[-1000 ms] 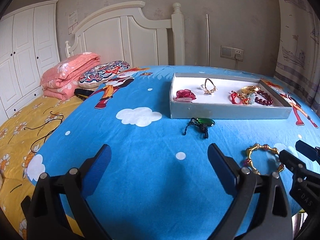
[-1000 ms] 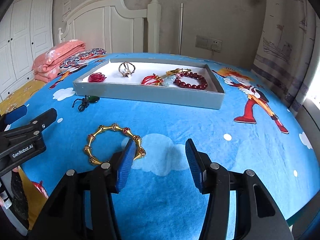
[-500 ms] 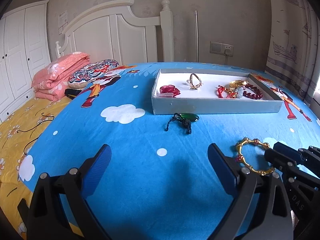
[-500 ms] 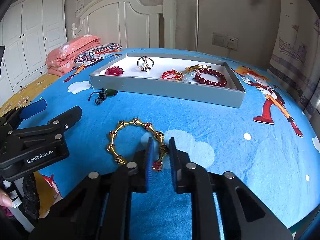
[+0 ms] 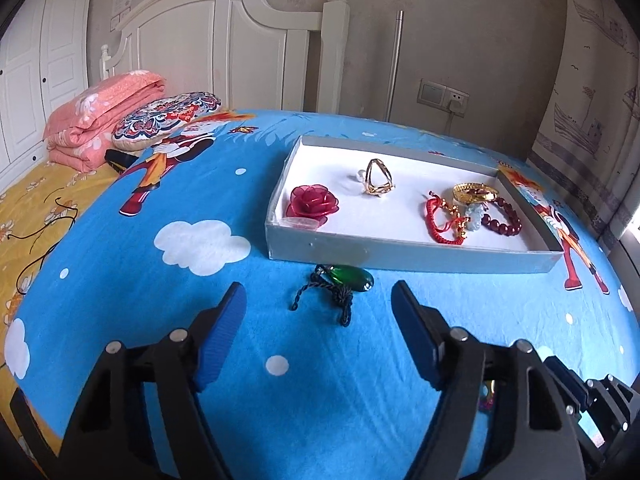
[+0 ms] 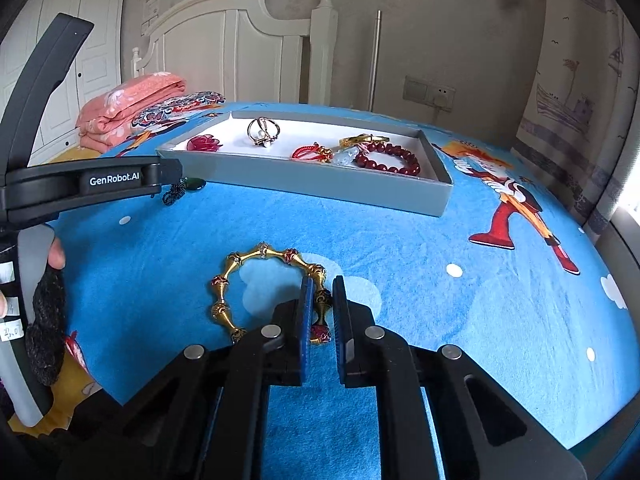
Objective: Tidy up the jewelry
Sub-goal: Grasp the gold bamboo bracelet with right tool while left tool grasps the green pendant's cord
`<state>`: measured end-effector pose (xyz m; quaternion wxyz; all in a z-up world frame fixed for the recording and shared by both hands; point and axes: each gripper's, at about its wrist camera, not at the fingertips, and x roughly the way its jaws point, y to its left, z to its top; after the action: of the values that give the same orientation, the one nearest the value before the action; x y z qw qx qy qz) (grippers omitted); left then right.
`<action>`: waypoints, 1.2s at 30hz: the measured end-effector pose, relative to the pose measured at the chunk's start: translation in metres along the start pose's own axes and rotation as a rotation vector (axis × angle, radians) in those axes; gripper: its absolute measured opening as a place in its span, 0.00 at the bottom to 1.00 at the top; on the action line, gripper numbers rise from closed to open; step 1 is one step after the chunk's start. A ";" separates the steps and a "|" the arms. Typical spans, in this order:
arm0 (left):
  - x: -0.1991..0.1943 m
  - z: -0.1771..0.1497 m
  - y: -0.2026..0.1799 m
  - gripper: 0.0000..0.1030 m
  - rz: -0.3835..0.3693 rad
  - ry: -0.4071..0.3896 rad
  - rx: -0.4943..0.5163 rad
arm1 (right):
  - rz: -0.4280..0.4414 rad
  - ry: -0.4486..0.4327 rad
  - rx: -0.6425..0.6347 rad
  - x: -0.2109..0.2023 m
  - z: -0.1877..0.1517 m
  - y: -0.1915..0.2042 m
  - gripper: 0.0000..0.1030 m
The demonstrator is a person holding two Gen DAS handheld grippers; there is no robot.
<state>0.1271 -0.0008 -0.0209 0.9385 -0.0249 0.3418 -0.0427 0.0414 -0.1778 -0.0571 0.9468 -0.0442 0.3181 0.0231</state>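
A green pendant on a dark cord (image 5: pixel 345 280) lies on the blue cloth just in front of the grey tray (image 5: pixel 400 254). My left gripper (image 5: pixel 318 316) hovers short of it, jaws closing, nothing between them. The tray holds a red rose brooch (image 5: pixel 314 201), a gold ring piece (image 5: pixel 377 177), a red cord bracelet (image 5: pixel 442 220), and a dark red bead bracelet (image 5: pixel 504 220). In the right wrist view my right gripper (image 6: pixel 321 300) is shut on the near rim of a gold beaded bracelet (image 6: pixel 256 280) that rests on the cloth. The pendant (image 6: pixel 188 187) peeks out behind the left gripper's body.
A folded pink quilt (image 5: pixel 104 120) and a patterned pillow (image 5: pixel 168 118) lie at the far left by the white headboard (image 5: pixel 224 36). A yellow sheet (image 5: pixel 36 200) covers the left side. A person's hand (image 6: pixel 56 254) holds the left gripper's handle. A curtain (image 5: pixel 592 80) hangs at right.
My left gripper moved toward the pendant and the tray, and its jaws narrowed. My right gripper closed on the gold bracelet's near rim and has stayed shut there.
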 end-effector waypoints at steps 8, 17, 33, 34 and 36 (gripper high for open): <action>0.018 0.005 -0.015 0.35 0.027 0.090 0.073 | 0.031 -0.005 0.032 -0.002 -0.002 -0.005 0.10; 0.034 0.008 -0.015 0.33 0.041 0.154 0.073 | 0.047 -0.008 0.053 -0.004 -0.003 -0.007 0.10; -0.011 -0.017 -0.011 0.09 -0.049 0.033 0.109 | 0.038 -0.013 0.045 -0.007 -0.006 -0.008 0.10; -0.017 -0.021 -0.012 0.09 -0.057 0.023 0.114 | 0.038 -0.013 0.045 -0.007 -0.007 -0.008 0.10; -0.029 -0.029 -0.014 0.09 -0.069 0.002 0.131 | 0.040 -0.014 0.046 -0.007 -0.007 -0.008 0.10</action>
<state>0.0855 -0.0121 -0.0235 0.9358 0.0249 0.3379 -0.0975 0.0323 -0.1866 -0.0576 0.9491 -0.0162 0.3125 0.0348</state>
